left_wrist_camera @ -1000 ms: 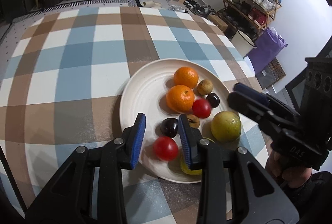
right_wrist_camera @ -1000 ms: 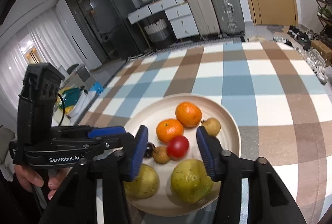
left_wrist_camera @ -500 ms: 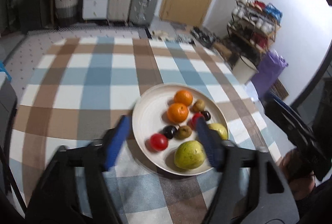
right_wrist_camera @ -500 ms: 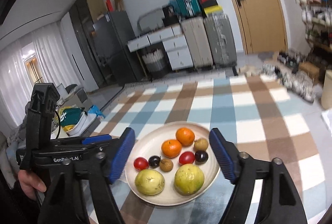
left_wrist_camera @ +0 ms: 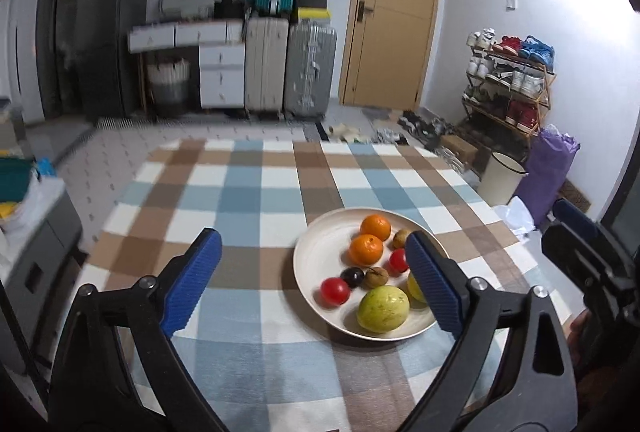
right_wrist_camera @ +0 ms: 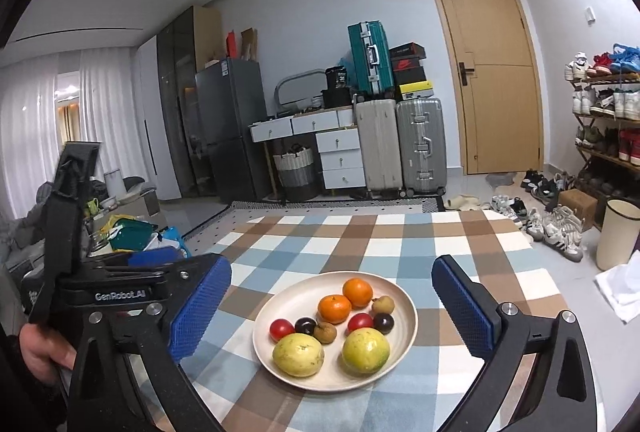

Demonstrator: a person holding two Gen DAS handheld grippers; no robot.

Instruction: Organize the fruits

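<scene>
Right wrist view has it all laid out: the plate (right_wrist_camera: pixel 400 344) sits on the checked worktop (right_wrist_camera: pixel 400 244), and every fruit is on it. Two oranges (right_wrist_camera: pixel 335 309) at the back, two yellow-green fruits (right_wrist_camera: pixel 298 355) at the front, red tomatoes (right_wrist_camera: pixel 282 329), dark plums (right_wrist_camera: pixel 305 325) and small brown fruits (right_wrist_camera: pixel 325 333) in between. Right gripper (right_wrist_camera: pixel 332 308) hangs above and short of the plate, fingers spread wide, nothing between them. Left gripper (left_wrist_camera: pixel 312 280) likewise, fingers wide and empty, with the plate off to its right side. No loose fruit shows on the cloth. Looks like the gathering step is done and this is the close of the job. If anything is left, it calls only for pulling both grippers clear without nudging the plate's rim.
</scene>
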